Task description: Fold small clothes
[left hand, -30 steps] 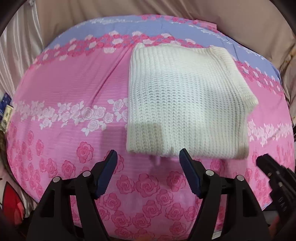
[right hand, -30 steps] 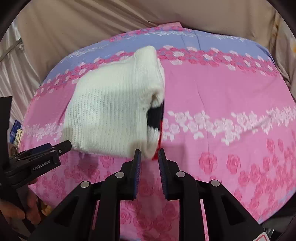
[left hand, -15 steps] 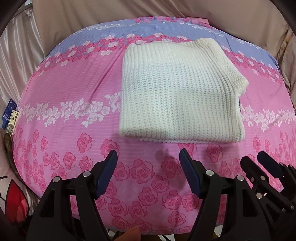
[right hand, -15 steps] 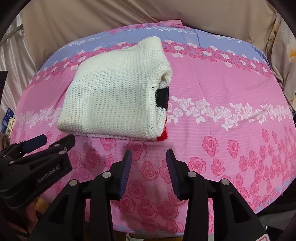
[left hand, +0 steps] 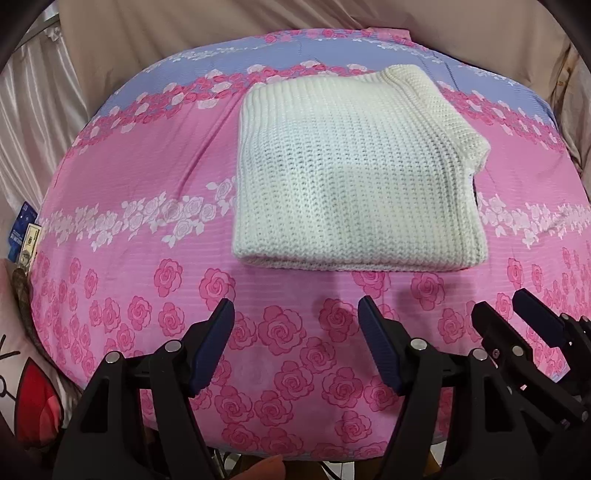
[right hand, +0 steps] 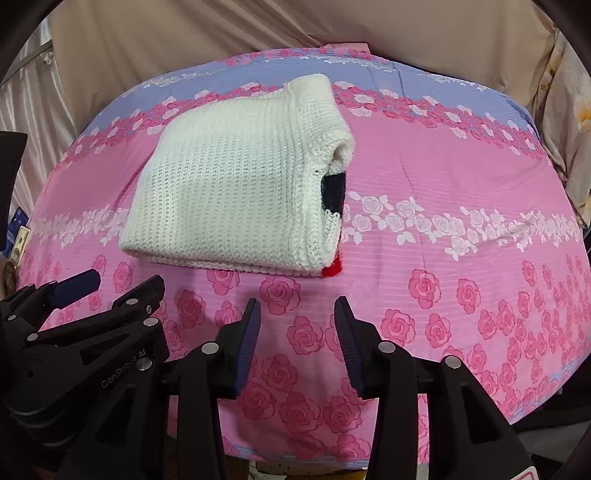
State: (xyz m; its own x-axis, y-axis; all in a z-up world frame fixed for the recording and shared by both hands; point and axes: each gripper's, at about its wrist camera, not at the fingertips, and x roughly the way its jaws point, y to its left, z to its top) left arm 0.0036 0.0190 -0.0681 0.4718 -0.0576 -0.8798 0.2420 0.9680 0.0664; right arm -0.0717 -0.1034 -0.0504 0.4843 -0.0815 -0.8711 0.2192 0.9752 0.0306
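Across the middle of both frames, a folded white knit sweater (left hand: pixel 354 181) (right hand: pixel 236 192) lay flat on a surface covered by a pink and lilac rose-print cloth (left hand: pixel 140 192) (right hand: pixel 443 177); we could not tell whether that surface was a bed or a desk. Seen from the right wrist, the sweater sat left of centre, and at its right-hand edge we saw a dark navy patch (right hand: pixel 334 192) tucked between the white layers and a small red bit (right hand: pixel 332 270) poking out at the lower right corner.

At the bottom of the left wrist view, our left gripper (left hand: pixel 295 314) had its jaws spread wide with nothing between them, short of the sweater's near edge and not touching it. Our right gripper (left hand: pixel 506 306) showed at the lower right of that frame, also clear of the garment.

Low in the right wrist frame, our right gripper (right hand: pixel 297 306) had its jaws parted and empty over the rose print below the sweater's near edge. Our left gripper (right hand: pixel 122 282) came in from the lower left, its jaws apart too.

Beige fabric (left hand: pixel 258 22) (right hand: pixel 221 33) hung behind the far edge at the top of both frames. Some printed cards or packets (left hand: pixel 26 236) showed at the left edge.
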